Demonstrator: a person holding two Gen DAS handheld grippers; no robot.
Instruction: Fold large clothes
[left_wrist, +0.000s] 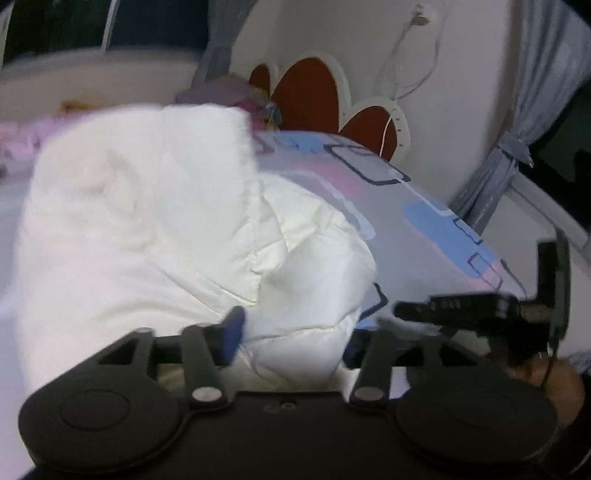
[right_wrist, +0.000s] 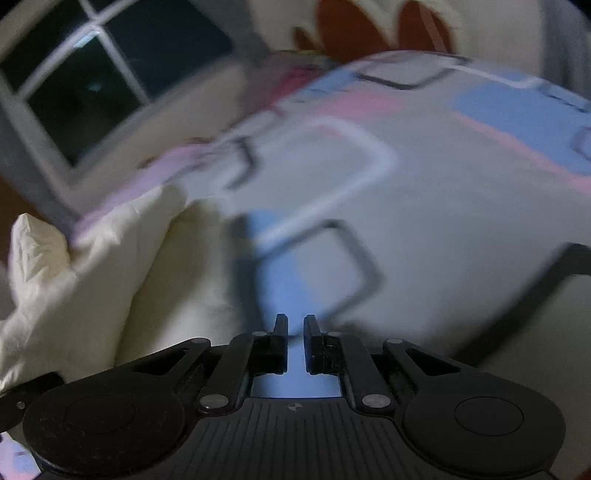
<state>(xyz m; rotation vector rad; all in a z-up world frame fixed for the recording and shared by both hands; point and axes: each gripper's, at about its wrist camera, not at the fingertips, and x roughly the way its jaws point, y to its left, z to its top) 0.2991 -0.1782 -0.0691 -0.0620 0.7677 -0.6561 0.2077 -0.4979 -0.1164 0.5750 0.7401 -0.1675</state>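
So the thing being folded is a big puffy white jacket (left_wrist: 155, 206), looks like a down coat; it's lying on the bed over a patterned sheet (left_wrist: 424, 218) with blue and pink blocks and dark outlined squares; in the left wrist view it fills most of the left half, heaped up and doubled over on itself, with a quilted lobe bulging right in front of the camera; in the right wrist view it's off to the left edge, a rumpled cream mass.

Left gripper (left_wrist: 291, 332): the blue-padded fingers (left_wrist: 234, 332) stand apart with that quilted lobe sitting between them; the pads don't look like they're pinching it, so I'd call it released. Right gripper (right_wrist: 295, 339): jaws drawn nearly together with only a thin slit between, nothing in them, just the sheet showing underneath; it's hovering over bare bed, apart from the jacket.

Progress-wise, my guess is somewhere in the middle; one part does seem flopped over the body of the coat, but the whole thing is still a lumpy pile, no tidy rectangle, so there's flattening and at least another fold left. Both views are pretty smeary so I wouldn't swear to which part got folded.

Further out: a headboard (left_wrist: 306, 96) with reddish petal shapes, grey curtains (left_wrist: 491, 184), a dark window (right_wrist: 92, 85).
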